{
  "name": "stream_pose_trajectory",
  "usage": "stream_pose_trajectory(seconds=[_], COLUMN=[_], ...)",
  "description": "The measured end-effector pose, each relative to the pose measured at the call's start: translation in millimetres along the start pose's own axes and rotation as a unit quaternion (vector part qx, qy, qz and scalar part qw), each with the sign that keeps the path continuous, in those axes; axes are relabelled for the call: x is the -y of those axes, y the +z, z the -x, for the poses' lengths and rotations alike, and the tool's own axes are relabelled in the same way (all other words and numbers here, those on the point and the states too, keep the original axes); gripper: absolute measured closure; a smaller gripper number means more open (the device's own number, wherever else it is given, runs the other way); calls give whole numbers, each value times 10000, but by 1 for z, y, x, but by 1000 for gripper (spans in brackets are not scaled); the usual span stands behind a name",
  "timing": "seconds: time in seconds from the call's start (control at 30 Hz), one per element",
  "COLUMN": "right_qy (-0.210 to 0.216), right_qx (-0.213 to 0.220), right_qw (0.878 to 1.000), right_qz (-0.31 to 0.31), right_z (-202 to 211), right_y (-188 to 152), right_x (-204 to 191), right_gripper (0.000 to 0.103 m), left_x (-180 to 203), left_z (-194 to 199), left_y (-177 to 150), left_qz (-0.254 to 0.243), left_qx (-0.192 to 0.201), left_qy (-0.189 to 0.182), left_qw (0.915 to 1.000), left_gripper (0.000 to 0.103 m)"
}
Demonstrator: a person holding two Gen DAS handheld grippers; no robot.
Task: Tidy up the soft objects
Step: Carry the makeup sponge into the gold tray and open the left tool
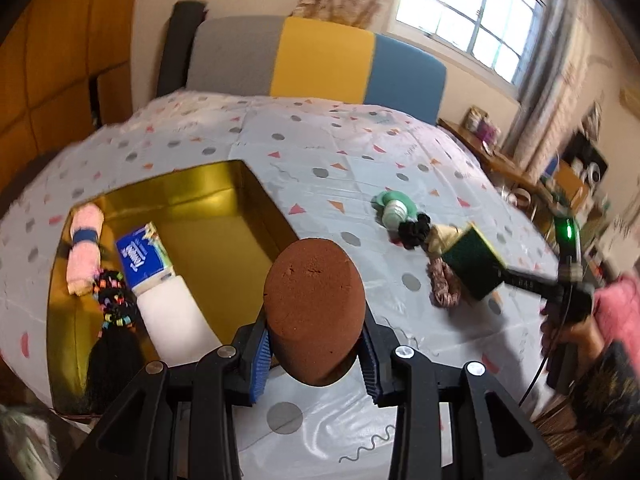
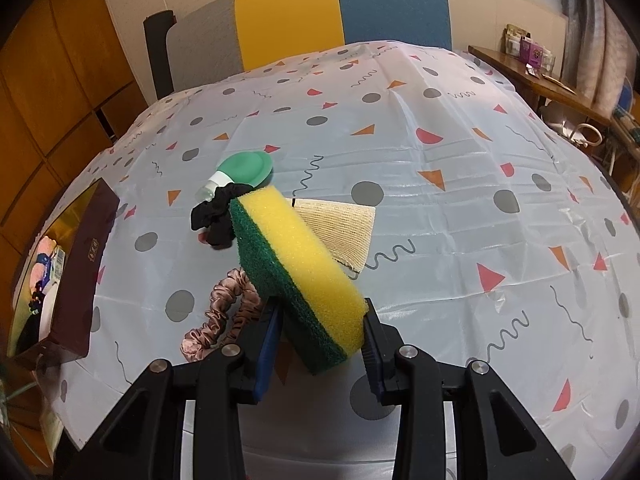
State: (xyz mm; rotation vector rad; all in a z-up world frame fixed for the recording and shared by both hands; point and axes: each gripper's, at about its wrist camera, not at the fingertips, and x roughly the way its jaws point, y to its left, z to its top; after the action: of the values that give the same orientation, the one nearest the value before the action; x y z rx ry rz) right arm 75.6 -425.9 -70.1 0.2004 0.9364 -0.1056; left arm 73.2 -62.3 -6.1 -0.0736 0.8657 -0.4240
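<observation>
At the far left of the left wrist view, a gold-lined rectangular box (image 1: 240, 184) sits open on the worktop (image 1: 400, 148), which is covered by a white plastic cloth printed with grey dots and coloured triangles. Inside the box, from left to right, lie a rolled pink towel with a blue band (image 1: 84, 248), a black hair tie with small coloured beads (image 1: 114, 300), a blue-and-white pack of tissues (image 1: 146, 258) and a plain white block (image 1: 176, 320). Just right of the box, the left gripper (image 1: 316, 356) has its blue-padded fingers (image 1: 260, 364) partly closed on a brown oval foam sponge (image 1: 314, 308), which stands up between them above the cloth near the box's right wall. Further right on the worktop rest a green-capped small bottle (image 2: 244, 170), a black fabric scrunchie (image 2: 216, 216), a dusty pink satin scrunchie (image 2: 220, 320) and a folded cream woven cloth (image 2: 340, 228), all close together. At the right, the right gripper (image 2: 320, 356), held by a hand (image 1: 568, 332) with a pink sleeve, has its fingers closed partway on a yellow sponge with a green scouring layer (image 2: 296, 268), tilted and lifted above the scrunchies and cloth.
</observation>
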Motion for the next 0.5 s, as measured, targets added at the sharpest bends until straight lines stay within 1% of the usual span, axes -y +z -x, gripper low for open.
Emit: stream_pose_trajectory(seconds=[0.07,0.13,0.23,0.3,0.4,0.5], right_qy=[-1,-15,-40,-61,-85,-106], right_qx=[-5,-9,-16,-16,-13,-12], right_qw=[10000,10000,9999,9999,9998,9996], right_qz=[3,36,108,153,201,248], right_z=[0,0,-1,-1,-1,-2], right_y=[0,1,1,2,1,1], right_x=[0,-1,-4,-5,-7,-9], right_gripper=[65,65,65,65,65,65], left_x=[-22,-45,-73,-85,-104,-117], left_z=[-2,-5,-15,-23,-49,-74], left_y=[12,26,48,59,75,83], left_qz=[375,660,891,968,1194,1445], left_qx=[-11,33,72,92,-68,-263], left_qy=[-75,-49,97,210,286,307], left_qw=[9993,9978,9960,9950,9924,9887], left_gripper=[66,66,66,66,66,66])
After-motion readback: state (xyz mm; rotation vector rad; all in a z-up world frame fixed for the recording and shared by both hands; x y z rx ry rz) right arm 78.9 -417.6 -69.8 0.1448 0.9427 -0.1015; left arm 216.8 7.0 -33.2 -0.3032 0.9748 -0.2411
